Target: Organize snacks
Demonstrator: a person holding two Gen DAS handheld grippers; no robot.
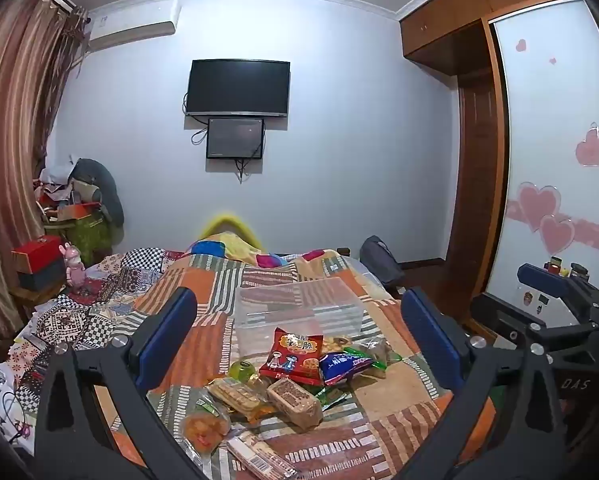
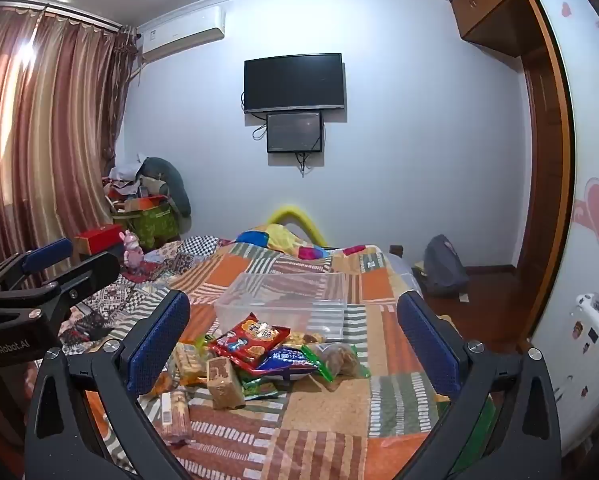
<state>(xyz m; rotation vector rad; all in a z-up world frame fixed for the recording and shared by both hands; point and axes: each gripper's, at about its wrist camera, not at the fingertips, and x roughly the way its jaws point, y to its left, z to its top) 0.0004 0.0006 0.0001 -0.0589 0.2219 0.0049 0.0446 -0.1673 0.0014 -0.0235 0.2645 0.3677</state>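
A pile of snack packets lies on the patchwork bed: a red packet (image 1: 290, 356) (image 2: 251, 338), a blue packet (image 1: 345, 364) (image 2: 287, 360), a brown wrapped bar (image 1: 294, 402) (image 2: 224, 382) and several others. A clear plastic box (image 1: 297, 312) (image 2: 283, 304) stands empty just behind the pile. My left gripper (image 1: 297, 340) is open and empty, held above the near side of the pile. My right gripper (image 2: 293, 340) is open and empty, held above the bed a little right of the pile. Each gripper shows at the edge of the other's view.
The bedspread (image 1: 395, 392) (image 2: 331, 404) covers the bed. A red box (image 1: 35, 258) and pink toy (image 1: 74, 266) sit at the left bedside. A grey bag (image 2: 443, 266) lies on the floor right of the bed, by a wardrobe (image 2: 547, 120).
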